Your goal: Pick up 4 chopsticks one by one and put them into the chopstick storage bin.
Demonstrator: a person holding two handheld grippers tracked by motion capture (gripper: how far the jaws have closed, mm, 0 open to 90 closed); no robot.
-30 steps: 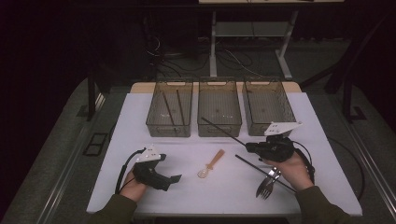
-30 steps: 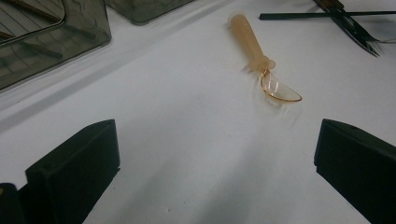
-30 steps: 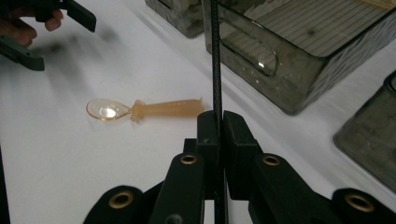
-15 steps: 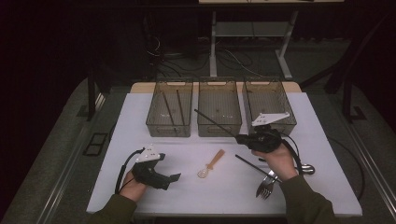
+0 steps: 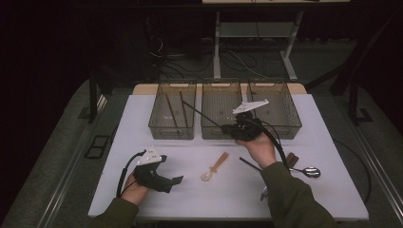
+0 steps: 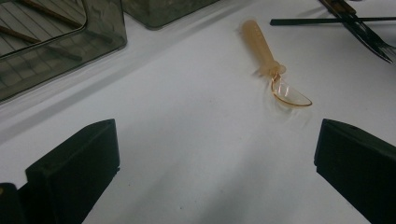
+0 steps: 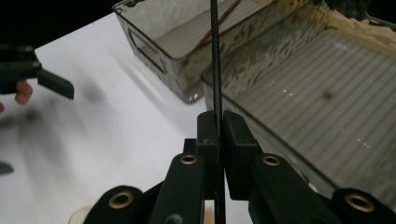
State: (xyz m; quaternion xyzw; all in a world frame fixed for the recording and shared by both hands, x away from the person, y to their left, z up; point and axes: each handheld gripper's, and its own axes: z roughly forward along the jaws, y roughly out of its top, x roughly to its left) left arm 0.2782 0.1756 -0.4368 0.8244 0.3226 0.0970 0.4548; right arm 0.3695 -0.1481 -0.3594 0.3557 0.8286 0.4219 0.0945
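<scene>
Black pads of the right gripper (image 7: 218, 140) are pressed together on a thin black chopstick (image 7: 215, 60), which runs straight out beyond the fingertips, over the wall of the middle bin (image 5: 220, 128) and toward the left bin (image 5: 172, 124), where other sticks are seen lying. The left gripper (image 6: 215, 158) is rested on the white table (image 5: 190, 190) with its jaws wide apart and nothing between them; an orange plastic spoon (image 6: 273, 70) is seen ahead of its fingertips.
</scene>
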